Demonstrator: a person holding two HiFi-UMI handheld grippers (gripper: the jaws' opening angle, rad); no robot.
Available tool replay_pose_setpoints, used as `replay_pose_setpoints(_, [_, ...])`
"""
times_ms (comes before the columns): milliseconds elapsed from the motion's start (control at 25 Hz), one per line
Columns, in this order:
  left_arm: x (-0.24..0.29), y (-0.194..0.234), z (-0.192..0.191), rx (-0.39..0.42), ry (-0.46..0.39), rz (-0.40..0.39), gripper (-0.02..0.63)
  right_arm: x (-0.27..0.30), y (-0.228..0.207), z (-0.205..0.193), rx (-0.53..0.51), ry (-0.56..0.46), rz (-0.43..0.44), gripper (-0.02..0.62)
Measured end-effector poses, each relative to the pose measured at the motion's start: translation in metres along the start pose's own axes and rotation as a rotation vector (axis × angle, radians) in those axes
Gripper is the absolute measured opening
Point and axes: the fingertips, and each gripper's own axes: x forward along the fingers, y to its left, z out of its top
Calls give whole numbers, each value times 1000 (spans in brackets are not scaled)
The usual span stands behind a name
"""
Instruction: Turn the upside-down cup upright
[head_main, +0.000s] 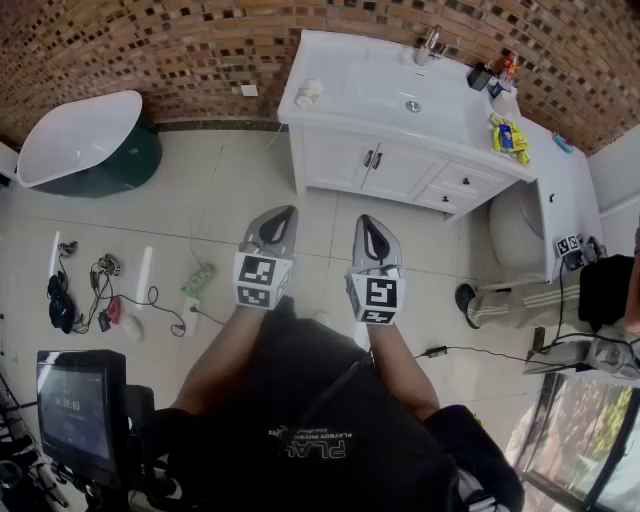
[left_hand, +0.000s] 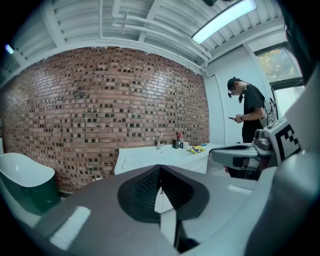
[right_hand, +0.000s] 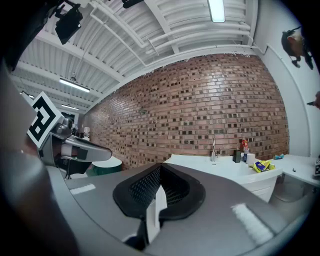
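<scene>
A small white cup (head_main: 308, 92) sits at the left end of the white vanity top (head_main: 370, 75), too small to tell which way up. In the left gripper view the cup (left_hand: 127, 162) shows above the jaws, far off. Both grippers hang over the tiled floor in front of the vanity, well short of it. My left gripper (head_main: 287, 212) is shut with nothing in it, its pads meeting at the tip (left_hand: 160, 168). My right gripper (head_main: 366, 221) is shut and empty too (right_hand: 160, 168). The right gripper view shows the vanity (right_hand: 225, 167) but not the cup.
A white and green bathtub (head_main: 85, 145) stands at the left. Cables and small devices (head_main: 90, 295) lie on the floor. A toilet (head_main: 515, 235) is right of the vanity. Bottles (head_main: 495, 72) and a yellow packet (head_main: 510, 135) sit by the sink. A person (left_hand: 247, 112) stands at the right.
</scene>
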Motion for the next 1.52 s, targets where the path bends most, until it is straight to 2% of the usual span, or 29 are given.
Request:
replay_pose_setpoints(400, [9, -6, 1, 11, 6, 0, -2, 9, -1, -9, -8, 23, 33, 12])
replay_pose_setpoints(800, [37, 28, -6, -19, 14, 13, -2, 48, 4, -13, -17, 38, 47, 12])
replay_pose_setpoints(1080, [75, 43, 2, 2, 31, -16, -2, 89, -5, -19, -24, 73, 37, 12])
replay_pose_setpoints(1520, [116, 89, -9, -39, 60, -5, -2, 149, -10, -24, -9, 95, 24, 12])
